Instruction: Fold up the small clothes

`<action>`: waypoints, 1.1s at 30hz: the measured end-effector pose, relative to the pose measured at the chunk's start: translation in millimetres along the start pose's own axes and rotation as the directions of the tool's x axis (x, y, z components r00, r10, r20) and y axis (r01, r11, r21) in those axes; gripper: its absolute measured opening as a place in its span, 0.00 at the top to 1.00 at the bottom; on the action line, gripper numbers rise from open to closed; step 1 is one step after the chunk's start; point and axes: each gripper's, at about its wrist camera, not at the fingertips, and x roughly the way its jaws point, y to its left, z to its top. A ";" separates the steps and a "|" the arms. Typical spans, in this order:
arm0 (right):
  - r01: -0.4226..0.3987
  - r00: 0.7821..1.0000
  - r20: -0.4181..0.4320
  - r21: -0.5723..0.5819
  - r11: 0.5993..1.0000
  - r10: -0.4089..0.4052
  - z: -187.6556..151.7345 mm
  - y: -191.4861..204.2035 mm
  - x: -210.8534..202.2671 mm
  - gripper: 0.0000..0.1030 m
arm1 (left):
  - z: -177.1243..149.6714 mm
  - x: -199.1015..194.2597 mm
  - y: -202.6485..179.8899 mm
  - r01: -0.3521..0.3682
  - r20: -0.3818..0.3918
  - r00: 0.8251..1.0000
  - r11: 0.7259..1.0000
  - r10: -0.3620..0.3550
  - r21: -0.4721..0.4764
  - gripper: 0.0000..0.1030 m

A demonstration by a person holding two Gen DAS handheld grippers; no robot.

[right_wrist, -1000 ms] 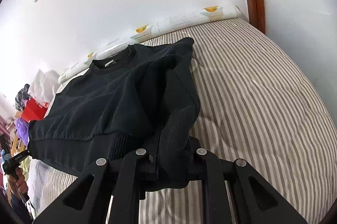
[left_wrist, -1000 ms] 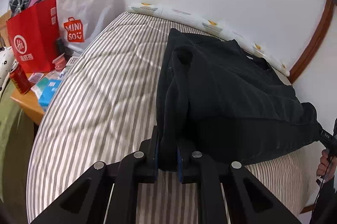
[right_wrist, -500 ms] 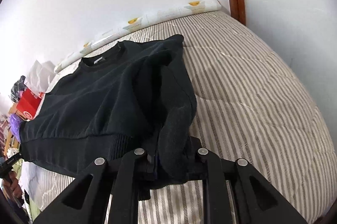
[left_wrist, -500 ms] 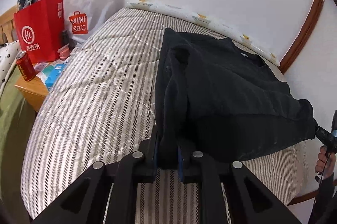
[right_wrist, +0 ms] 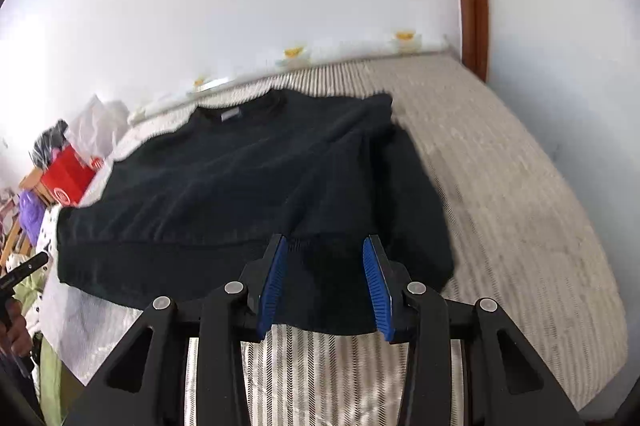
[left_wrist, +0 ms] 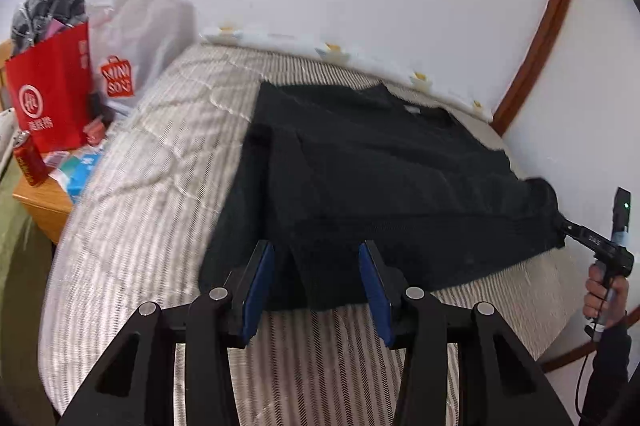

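Observation:
A black sweater [left_wrist: 380,177] lies flat on the striped bed [left_wrist: 152,209], collar toward the wall, both sleeves folded in over the body. It also shows in the right wrist view [right_wrist: 240,185]. My left gripper [left_wrist: 316,266] is open, its blue pads on either side of the hem's left corner, holding nothing. My right gripper [right_wrist: 324,266] is open over the hem's right corner, also empty. In the left wrist view the right gripper [left_wrist: 600,246] sits at the far right by the hem.
A wooden bedside table [left_wrist: 44,201] at the left holds a red bag [left_wrist: 52,97], a white Miniso bag [left_wrist: 132,41], a red can [left_wrist: 28,161] and small boxes. A patterned roll [left_wrist: 340,53] lies along the wall. The striped bed edge is near me.
Both grippers have opened and let go of the sweater's hem corners. The hem has dropped onto the bed. Both cameras have pulled back slightly.

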 end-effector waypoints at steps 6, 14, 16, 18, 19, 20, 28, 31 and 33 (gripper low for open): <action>0.038 0.999 -0.006 0.033 0.999 -0.038 -2.4 -0.4 24.1 0.61 | -3.3 31.4 1.0 -0.005 -0.072 0.997 1.000 0.003 -0.021 0.60; 0.016 0.998 0.059 -0.002 1.000 -0.016 3.9 0.4 6.2 0.95 | 12.6 24.8 -7.1 0.013 -0.028 1.000 1.000 -0.013 0.003 0.93; -0.015 0.995 0.097 0.006 1.000 0.014 7.3 0.4 -7.8 0.95 | 20.1 14.9 -8.8 0.026 0.003 1.000 1.000 -0.026 0.011 0.93; -0.049 0.991 0.124 0.022 0.999 0.046 13.8 0.2 -18.5 0.95 | 26.6 6.7 -10.2 0.032 0.036 0.999 0.999 -0.033 0.019 0.94; -0.060 0.990 0.133 0.029 0.998 0.056 17.4 0.1 -21.1 0.95 | 31.3 3.4 -11.2 0.036 0.054 0.998 0.999 -0.037 0.022 0.94; -0.071 0.987 0.144 0.038 0.997 0.065 21.9 -0.1 -23.3 0.95 | 35.5 2.0 -11.7 0.039 0.065 0.997 0.999 -0.041 0.022 0.94; -0.110 0.975 0.201 0.071 0.991 0.094 66.1 0.1 -16.0 0.95 | 75.2 14.6 -8.0 0.036 0.108 0.994 0.999 -0.036 -0.002 0.94; -0.117 0.972 0.216 0.076 0.990 0.098 84.2 1.0 -4.4 0.95 | 90.6 29.6 -6.2 0.026 0.115 0.993 1.000 -0.024 -0.009 0.94; -0.107 0.973 0.211 0.075 0.991 0.089 94.8 1.2 8.5 0.95 | 97.8 39.8 -5.4 0.019 0.107 0.994 1.000 -0.017 -0.017 0.94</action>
